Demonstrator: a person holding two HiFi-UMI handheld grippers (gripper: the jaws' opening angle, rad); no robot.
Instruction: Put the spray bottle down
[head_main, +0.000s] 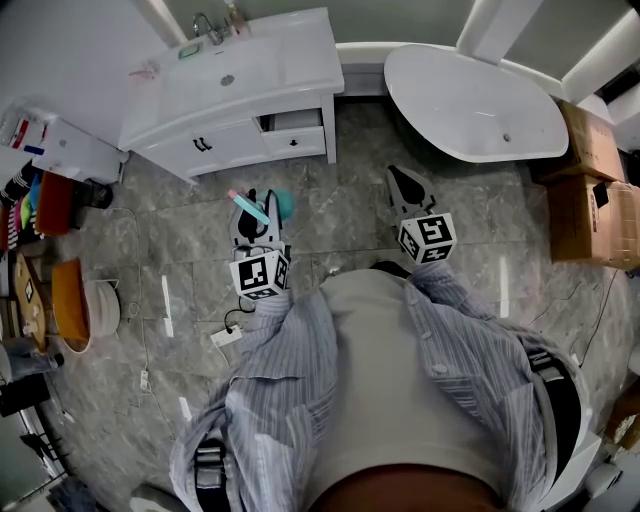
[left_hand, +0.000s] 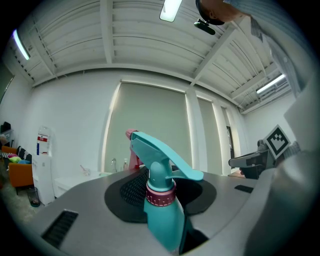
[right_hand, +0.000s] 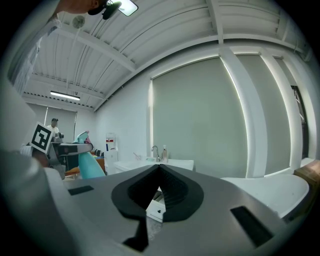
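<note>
A teal spray bottle (left_hand: 162, 210) with a pink collar and pink nozzle stands upright between the jaws of my left gripper (left_hand: 159, 186), which is shut on its body. In the head view that gripper (head_main: 258, 212) is held level above the floor, with the bottle (head_main: 280, 205) sticking out in front of the white vanity (head_main: 290, 60). My right gripper (head_main: 406, 182) hovers to the right, its jaws shut together with nothing in them. From the right gripper view its closed tips (right_hand: 159, 169) point toward the vanity, and the bottle (right_hand: 89, 164) shows at the left.
A white vanity with a basin and faucet (right_hand: 156, 151) stands ahead, its small drawer (head_main: 295, 122) slightly open. A white bathtub (head_main: 470, 100) lies at the right, with cardboard boxes (head_main: 592, 195) beyond it. Orange tubs and clutter (head_main: 55, 260) line the left; cables cross the grey tile floor (head_main: 340, 215).
</note>
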